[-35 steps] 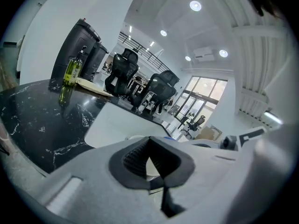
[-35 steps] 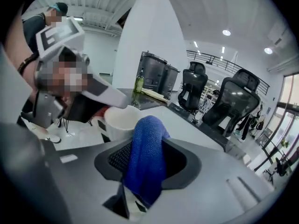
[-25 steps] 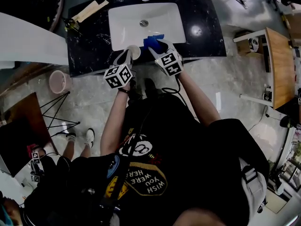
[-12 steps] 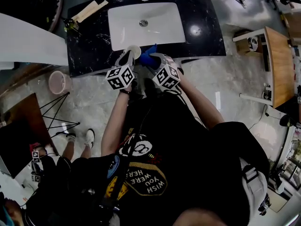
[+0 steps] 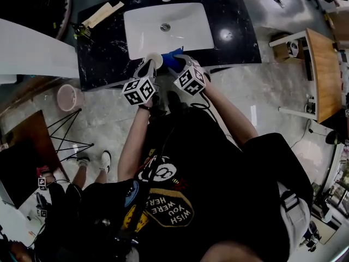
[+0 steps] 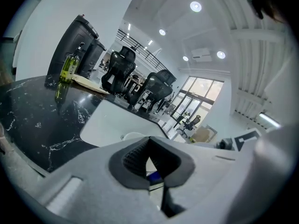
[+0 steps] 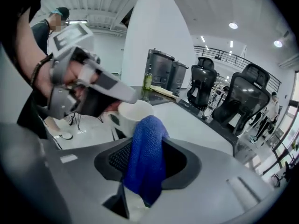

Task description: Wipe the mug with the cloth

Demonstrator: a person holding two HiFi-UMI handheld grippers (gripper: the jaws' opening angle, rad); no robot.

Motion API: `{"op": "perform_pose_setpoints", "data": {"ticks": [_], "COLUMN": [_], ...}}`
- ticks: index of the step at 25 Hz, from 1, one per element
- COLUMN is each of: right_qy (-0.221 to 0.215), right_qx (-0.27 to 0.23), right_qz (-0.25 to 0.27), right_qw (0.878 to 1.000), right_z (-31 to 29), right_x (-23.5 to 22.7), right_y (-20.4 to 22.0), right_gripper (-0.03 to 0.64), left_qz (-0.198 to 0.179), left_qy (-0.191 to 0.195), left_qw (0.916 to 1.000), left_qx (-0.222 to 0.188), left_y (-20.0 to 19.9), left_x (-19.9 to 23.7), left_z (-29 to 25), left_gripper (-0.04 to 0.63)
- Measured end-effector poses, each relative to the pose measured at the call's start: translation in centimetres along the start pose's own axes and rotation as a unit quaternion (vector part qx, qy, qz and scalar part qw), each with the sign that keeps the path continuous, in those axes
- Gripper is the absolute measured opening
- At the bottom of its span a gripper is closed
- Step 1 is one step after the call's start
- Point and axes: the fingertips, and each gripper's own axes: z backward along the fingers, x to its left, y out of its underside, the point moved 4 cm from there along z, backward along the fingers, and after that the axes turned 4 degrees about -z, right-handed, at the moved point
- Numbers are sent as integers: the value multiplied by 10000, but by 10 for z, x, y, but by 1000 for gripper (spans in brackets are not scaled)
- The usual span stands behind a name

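Well, the white mug (image 5: 155, 59) is up in the air over the front edge of the black desk (image 5: 234, 31), just before the white sink (image 5: 169, 26), with the left claw (image 5: 149, 65) clamped on it. Just beside it, the right claw (image 5: 180, 64) pinches the blue cloth (image 7: 147, 148). The cloth's folded end pokes up by the mug's rim; whether they touch, I cannot tell.
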Motion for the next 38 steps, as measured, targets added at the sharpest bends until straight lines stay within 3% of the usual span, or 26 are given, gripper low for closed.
{"op": "perform_pose_setpoints", "data": {"ticks": [4,7,9,13,16,22,24,27,31,34,36,38], "right_qy": [-746,-225,166,99,-41,-545,-360,308,695,856,632,508], "right_qx": [-263,-369,-336,-146,-139,-600,-733,-568,453,374,99,-162], "right_qz": [17,-662,-802,-358,-416,-48,-260,-621,-712,-893,-1092,-1394], "right_qw": [9969,9969,9961,9992,9990,9967,9963,9960,9940,9916,9920,9888], "right_z": [17,14,3,-22,-7,20,26,22,-8,-12,-4,10], "right_x": [25,-14,-40,-33,-4,31,17,-23,-42,-48,-47,-46], "right_y": [10,7,-3,-15,-1,2,3,10,49,65,62,63], "right_gripper": [160,158,159,160,160,160,160,160,164,226,379,397], "left_qz": [32,12,1,-30,-100,3,-17,-38,-49,-62,-141,-266], "left_qy": [11,4,5,8,24,30,5,-144,-421,-565,-684,-860], "left_qw": [10000,10000,10000,10000,9999,9998,9999,9998,9990,9981,9972,9955], "left_qx": [-47,0,11,-9,-15,-176,-151,-133,-147,-226,-279,-296], "left_y": [-2,1,2,1,4,4,5,4,6,5,6,10], "left_x": [1,-1,1,2,-2,-3,-5,-3,-1,-2,-2,-2], "left_z": [0,1,1,0,-1,0,-1,1,12,20,26,34], "left_gripper": [3,3,3,3,3,3,3,3,3,3,4,3]}}
